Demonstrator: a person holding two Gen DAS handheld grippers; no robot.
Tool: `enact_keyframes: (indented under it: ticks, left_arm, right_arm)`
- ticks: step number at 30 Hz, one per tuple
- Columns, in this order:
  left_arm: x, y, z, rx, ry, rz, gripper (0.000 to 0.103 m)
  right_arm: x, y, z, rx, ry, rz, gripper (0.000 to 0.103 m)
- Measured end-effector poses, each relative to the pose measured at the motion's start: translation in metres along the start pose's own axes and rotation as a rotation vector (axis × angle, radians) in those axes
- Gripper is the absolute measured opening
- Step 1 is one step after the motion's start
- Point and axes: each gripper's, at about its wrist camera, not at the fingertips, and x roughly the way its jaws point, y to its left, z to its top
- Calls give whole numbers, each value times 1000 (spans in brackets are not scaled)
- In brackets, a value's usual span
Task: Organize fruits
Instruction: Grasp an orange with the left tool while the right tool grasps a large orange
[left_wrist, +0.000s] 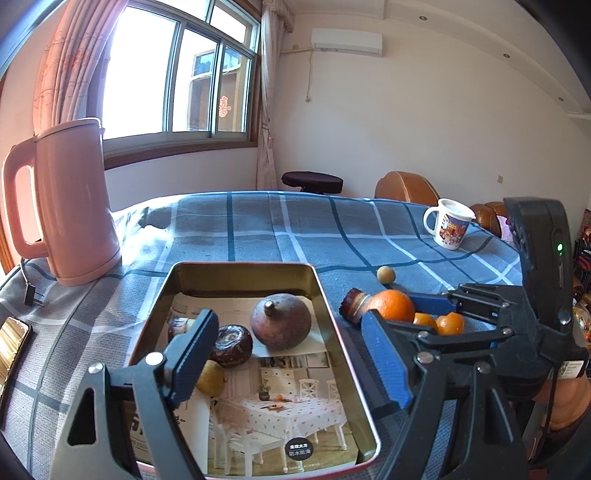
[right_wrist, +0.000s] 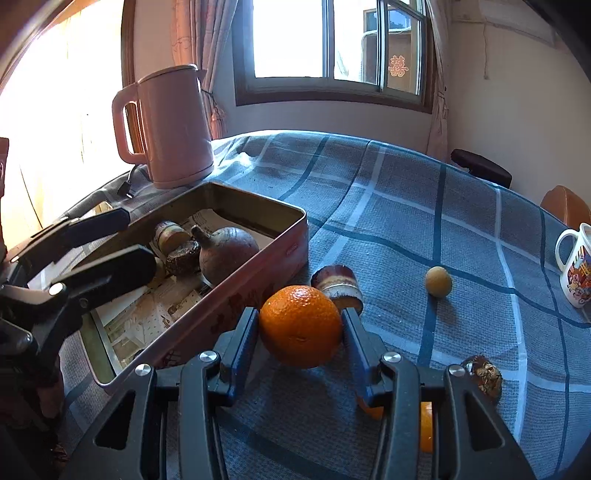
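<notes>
Tin wall hemming orange leftward, bare cloth open beyond

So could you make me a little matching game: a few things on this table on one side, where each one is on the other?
Things:
1. orange
2. big brown round fruit
3. small yellow-green ball fruit
4. pink kettle

Places:
A. inside the tin tray
B. standing behind the tray, near the window
C. between the right gripper jaws
D. alone on the checked cloth, towards the mug

Pairs: 1-C, 2-A, 3-D, 4-B
</notes>
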Motion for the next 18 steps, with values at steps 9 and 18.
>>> enact_keyframes:
  ticks: [9, 18]
  left_arm:
    - [10, -39, 3, 58, 21, -59, 82]
    - [39, -94, 5, 157, 99, -148, 74]
  right_arm:
    - [-49, -44, -13, 94, -139, -181, 48]
    - [-70, -97, -31, 254, -149, -287, 48]
